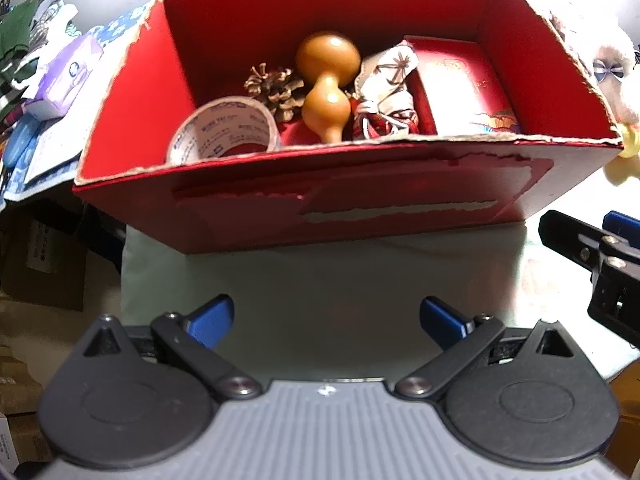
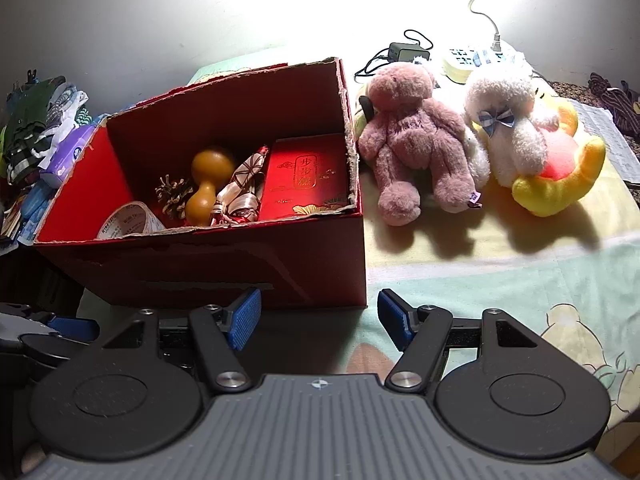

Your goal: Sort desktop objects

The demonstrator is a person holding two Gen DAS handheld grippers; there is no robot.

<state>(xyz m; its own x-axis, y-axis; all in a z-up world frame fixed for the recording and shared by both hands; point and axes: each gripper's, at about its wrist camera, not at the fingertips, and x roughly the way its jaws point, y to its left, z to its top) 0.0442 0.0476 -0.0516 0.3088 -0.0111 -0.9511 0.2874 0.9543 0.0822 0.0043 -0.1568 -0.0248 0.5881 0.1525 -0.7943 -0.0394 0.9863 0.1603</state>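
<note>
A red cardboard box (image 1: 240, 184) (image 2: 224, 268) with torn rims stands on the bed-like surface. Inside lie a tape roll (image 1: 224, 128) (image 2: 132, 220), a pine cone (image 1: 274, 86) (image 2: 173, 194), a wooden gourd (image 1: 326, 80) (image 2: 208, 184), a patterned cloth bundle (image 1: 386, 88) (image 2: 242, 190) and a red gift box (image 1: 460, 84) (image 2: 308, 176). My left gripper (image 1: 326, 322) hangs open in front of the box, nothing between its fingers. My right gripper (image 2: 320, 318) is open too, near the box's front right corner. Right of the box lie a pink teddy bear (image 2: 412, 140) and a white plush (image 2: 516, 128).
A yellow plush (image 2: 560, 184) lies under the white one. A power strip (image 2: 472, 60), charger (image 2: 408, 53) and cables sit at the back. Tissue pack (image 1: 68, 76) (image 2: 68, 156) and piled clothes (image 2: 32, 128) crowd the left. The right gripper's body (image 1: 600, 264) shows at the left view's right edge.
</note>
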